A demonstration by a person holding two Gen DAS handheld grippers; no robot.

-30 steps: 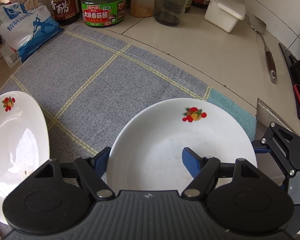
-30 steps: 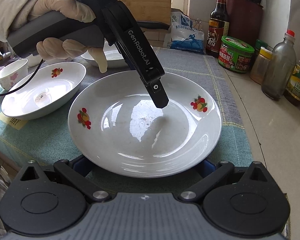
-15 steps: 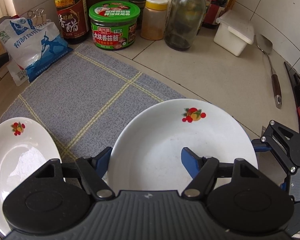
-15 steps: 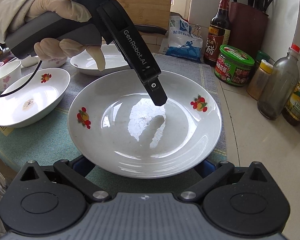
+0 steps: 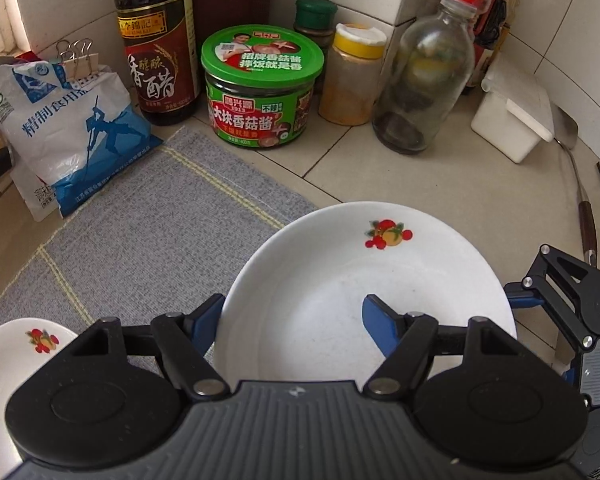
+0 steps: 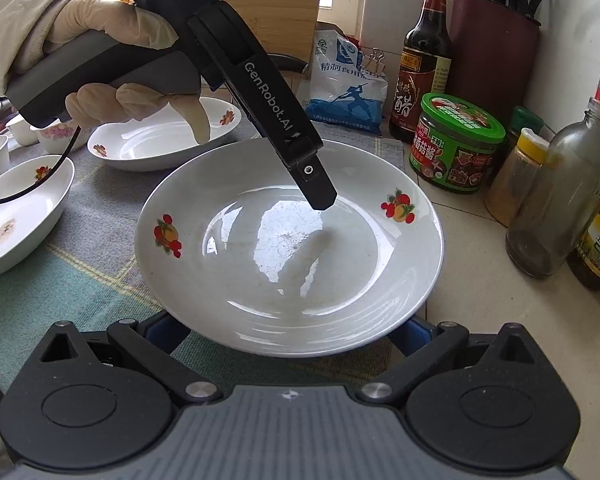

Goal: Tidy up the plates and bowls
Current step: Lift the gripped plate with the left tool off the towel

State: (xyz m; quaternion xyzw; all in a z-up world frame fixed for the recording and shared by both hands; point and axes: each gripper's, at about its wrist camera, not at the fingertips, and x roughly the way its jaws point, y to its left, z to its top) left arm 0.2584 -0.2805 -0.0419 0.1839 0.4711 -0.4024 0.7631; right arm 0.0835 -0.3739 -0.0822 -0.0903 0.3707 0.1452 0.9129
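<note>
The left gripper [image 5: 292, 320] clamps the plate's [image 6: 288, 248] rim — one pad [image 5: 380, 326] inside. The right gripper [image 6: 288, 332] sits wide open beneath it, not gripping. If it tilts, it could slip — onto the jars [image 6: 458, 144].

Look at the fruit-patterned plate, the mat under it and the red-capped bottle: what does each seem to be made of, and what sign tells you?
Plate: probably glazed ceramic or porcelain; glossy white with sharp window reflections.
Mat: woven fabric, matte; visible weave and stitched yellow lines.
Red-capped bottle: looks like clear glass, though plastic is possible; see-through walls, dark residue at the bottom.
</note>
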